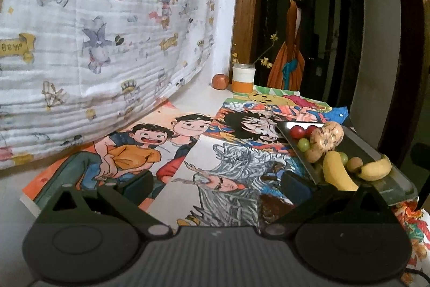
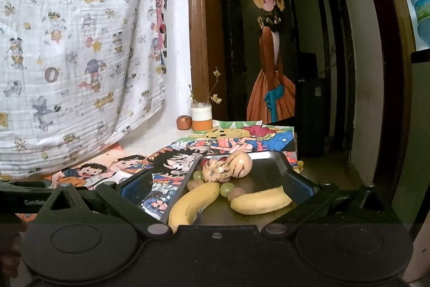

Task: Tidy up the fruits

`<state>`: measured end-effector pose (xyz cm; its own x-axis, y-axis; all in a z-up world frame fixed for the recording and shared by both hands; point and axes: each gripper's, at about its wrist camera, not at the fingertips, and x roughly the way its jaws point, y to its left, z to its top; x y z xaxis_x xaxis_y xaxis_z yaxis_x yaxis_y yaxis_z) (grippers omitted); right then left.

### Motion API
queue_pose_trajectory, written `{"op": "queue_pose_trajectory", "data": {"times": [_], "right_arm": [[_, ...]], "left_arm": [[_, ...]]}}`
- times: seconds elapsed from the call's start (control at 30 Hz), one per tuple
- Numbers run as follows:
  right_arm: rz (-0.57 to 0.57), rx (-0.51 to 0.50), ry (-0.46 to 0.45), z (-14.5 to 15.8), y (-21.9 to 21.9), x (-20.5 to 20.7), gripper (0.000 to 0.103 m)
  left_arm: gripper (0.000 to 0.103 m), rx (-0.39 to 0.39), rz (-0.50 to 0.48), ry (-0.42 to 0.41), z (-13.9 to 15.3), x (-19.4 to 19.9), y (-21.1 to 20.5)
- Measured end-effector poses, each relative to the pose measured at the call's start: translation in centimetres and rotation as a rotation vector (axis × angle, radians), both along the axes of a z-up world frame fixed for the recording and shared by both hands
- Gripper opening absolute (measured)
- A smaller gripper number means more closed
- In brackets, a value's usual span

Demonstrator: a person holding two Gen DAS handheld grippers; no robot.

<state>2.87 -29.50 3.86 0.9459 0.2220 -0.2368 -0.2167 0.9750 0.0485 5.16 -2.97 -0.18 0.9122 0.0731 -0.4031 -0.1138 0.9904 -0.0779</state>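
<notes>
**Both grippers spread wide over fruit tray**

Right gripper (image 2: 216,184) hovers low w/ its jaws parted wide, straddling the near end of a dark metal tray (image 2: 271,168) on the table (image 2: 150,141); nothing grasped. Its left finger sits outside the tray's left rim, over the cartoon posters (image 2: 242,139); its right finger is inside the tray, just beside the tip of one banana (image 2: 260,202). A second banana (image 2: 192,205) lies tilted across the tray's near-left rim, betw. the fingers. Behind them: two striped tan melons (image 2: 227,167) touching each other, plus green grapes (image 2: 226,188) and small brown fruits near the bananas.

Left gripper (image 1: 217,184) also released, jaws wide, held level above the posters w/ the tray (image 1: 357,144) off to its right; its right finger reaches the tray's near corner. Red grapes (image 1: 297,131) show at the tray's far end in that view.

Far back, near the wall: an orange-and-white jar (image 1: 243,78) w/ yellow sprigs, an apple (image 1: 220,81) just beside it, well apart from the tray.
</notes>
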Motion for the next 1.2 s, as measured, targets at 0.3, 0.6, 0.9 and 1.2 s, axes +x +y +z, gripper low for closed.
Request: {"op": "queue_pose_trajectory", "data": {"times": [0.3, 0.6, 0.9, 1.2], "right_arm": [[0.013, 0.009, 0.012, -0.7, -0.1, -1.4, 0.103], [0.022, -0.009, 0.035, -1.7, 0.3, -3.0, 0.103], [0.026, -0.016, 0.064, -2.1, 0.8, -3.6, 0.103], [0.031, -0.022, 0.061, -2.0, 1.1, -4.4, 0.103]], "left_arm": [[0.103, 0.012, -0.027, 0.019, -0.2, -0.6, 0.0], [0.103, 0.012, -0.044, 0.031, -0.4, -1.8, 0.4], [0.103, 0.044, -0.044, 0.035, -0.5, -2.8, 0.7], [0.103, 0.023, -0.041, 0.029, -0.7, -4.0, 1.6]]}}
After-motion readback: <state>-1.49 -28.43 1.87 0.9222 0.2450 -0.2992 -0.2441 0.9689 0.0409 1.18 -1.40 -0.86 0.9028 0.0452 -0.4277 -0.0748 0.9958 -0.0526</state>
